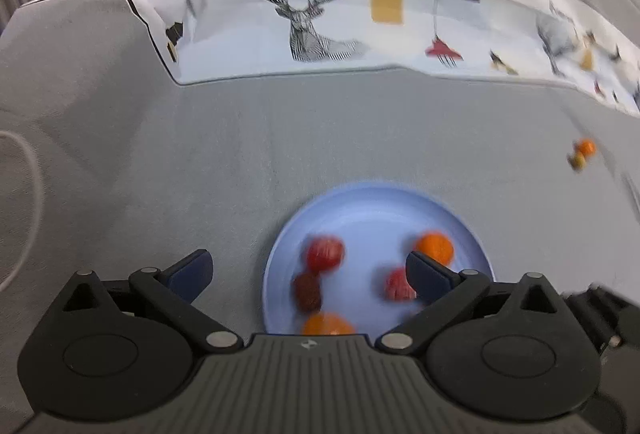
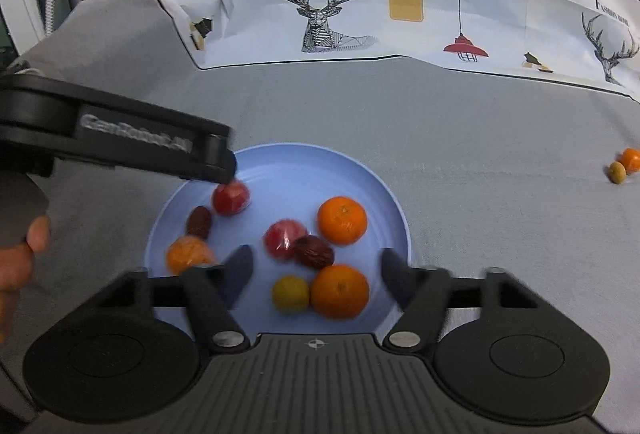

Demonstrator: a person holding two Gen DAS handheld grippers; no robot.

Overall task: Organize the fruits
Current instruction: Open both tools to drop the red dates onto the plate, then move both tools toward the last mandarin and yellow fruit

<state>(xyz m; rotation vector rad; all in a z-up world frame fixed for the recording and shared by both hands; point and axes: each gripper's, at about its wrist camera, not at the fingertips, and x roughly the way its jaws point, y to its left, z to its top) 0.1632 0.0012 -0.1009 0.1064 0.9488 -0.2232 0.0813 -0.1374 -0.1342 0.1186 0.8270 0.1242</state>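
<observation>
Left wrist view: motion-blurred; fruits on blue plate (image 1: 360, 209) lack detail. Lowest orange (image 1: 327, 325) partly hidden behind gripper body. Right wrist view: left gripper's tips over red fruit (image 2: 231, 197), jaw gap unreadable.

Left claw (image 1: 308, 274) gapes empty above the blue plate (image 1: 360, 205) holding blurred red and orange fruits (image 1: 324, 254)

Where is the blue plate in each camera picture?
Left wrist view: the blue plate sits low and middle-right, just past the open jaws of the left gripper.
Right wrist view: the plate fills the lower middle, ahead of the right gripper, with the left gripper reaching over its left rim.
Shared landmark: the deer drawing on the white cloth behind.
</observation>
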